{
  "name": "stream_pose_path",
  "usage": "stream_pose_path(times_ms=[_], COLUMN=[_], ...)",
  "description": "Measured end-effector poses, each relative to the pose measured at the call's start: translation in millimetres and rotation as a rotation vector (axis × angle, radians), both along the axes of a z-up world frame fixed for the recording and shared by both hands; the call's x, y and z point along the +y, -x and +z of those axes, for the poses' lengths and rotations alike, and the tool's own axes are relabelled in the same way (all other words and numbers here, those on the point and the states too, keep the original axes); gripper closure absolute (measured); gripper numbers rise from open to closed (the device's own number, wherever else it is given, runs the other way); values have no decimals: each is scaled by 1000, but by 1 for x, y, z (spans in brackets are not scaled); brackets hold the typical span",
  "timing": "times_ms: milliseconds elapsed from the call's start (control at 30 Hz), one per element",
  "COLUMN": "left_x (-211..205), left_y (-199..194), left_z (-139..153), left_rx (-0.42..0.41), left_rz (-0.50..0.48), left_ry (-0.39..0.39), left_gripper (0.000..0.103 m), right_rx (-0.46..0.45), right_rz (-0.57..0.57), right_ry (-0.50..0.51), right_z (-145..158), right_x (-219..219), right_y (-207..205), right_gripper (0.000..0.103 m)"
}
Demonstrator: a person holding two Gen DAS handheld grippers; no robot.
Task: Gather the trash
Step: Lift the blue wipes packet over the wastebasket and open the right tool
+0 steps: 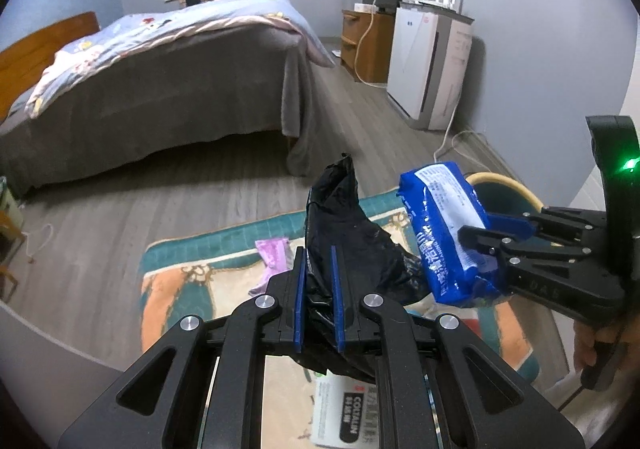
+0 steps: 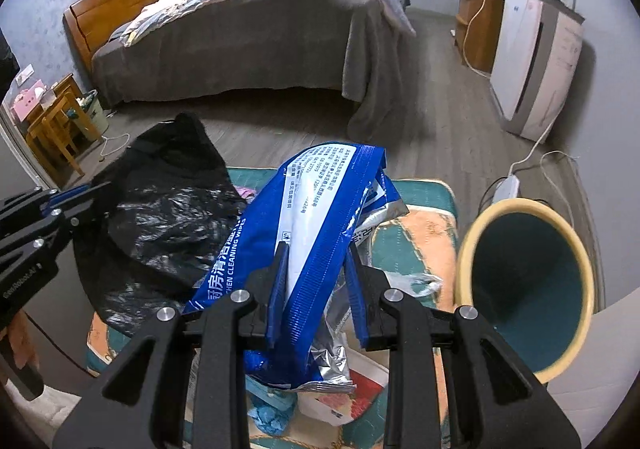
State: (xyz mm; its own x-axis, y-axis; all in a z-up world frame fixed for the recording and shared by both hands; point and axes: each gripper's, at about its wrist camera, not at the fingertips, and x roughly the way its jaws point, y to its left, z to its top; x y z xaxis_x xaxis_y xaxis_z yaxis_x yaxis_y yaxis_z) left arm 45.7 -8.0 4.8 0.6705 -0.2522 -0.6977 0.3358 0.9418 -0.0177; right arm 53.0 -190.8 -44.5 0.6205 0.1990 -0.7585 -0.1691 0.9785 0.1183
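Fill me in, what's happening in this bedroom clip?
A person is collecting trash with a tool in each hand. The left tool is shut on a black plastic bag, and the right tool grips a blue wipes packet. Both are held above the rug, where more litter lies. A bin stands open nearby.

Crumpled black trash bag lifted above the rug, blue wipes packet raised beside it, teal bin nearby
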Motion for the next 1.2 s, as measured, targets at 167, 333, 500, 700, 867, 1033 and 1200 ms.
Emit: stream_pose_path(times_ms=[167, 333, 500, 700, 867, 1033, 1200], left_x=[-3, -3, -2, -14, -35, -66, -103], left_y=[8, 13, 13, 12, 11, 5, -4], left_z=[4, 7, 12, 29, 37, 40, 40], left_rx=[-21, -37, -39, -63, -73, -63, -45], left_rz=[-4, -8, 13, 27, 4, -49, -109], left_ry=[-24, -34, -8, 21, 32, 40, 36], left_gripper=[91, 91, 91, 91, 91, 91, 91], right_rx=[-19, -43, -66, -94, -117, -108, -100], right_rz=[-16, -60, -122, -156, -208, -271, -316], right_ry=[31, 3, -2, 47, 117, 129, 154], right_z=[4, 14, 29, 50, 52, 46, 37], right_x=[-6, -20, -49, -89, -124, -159, -179], right_y=[8, 16, 20, 24, 29, 32, 35], right_gripper=[76, 76, 76, 76, 76, 76, 76])
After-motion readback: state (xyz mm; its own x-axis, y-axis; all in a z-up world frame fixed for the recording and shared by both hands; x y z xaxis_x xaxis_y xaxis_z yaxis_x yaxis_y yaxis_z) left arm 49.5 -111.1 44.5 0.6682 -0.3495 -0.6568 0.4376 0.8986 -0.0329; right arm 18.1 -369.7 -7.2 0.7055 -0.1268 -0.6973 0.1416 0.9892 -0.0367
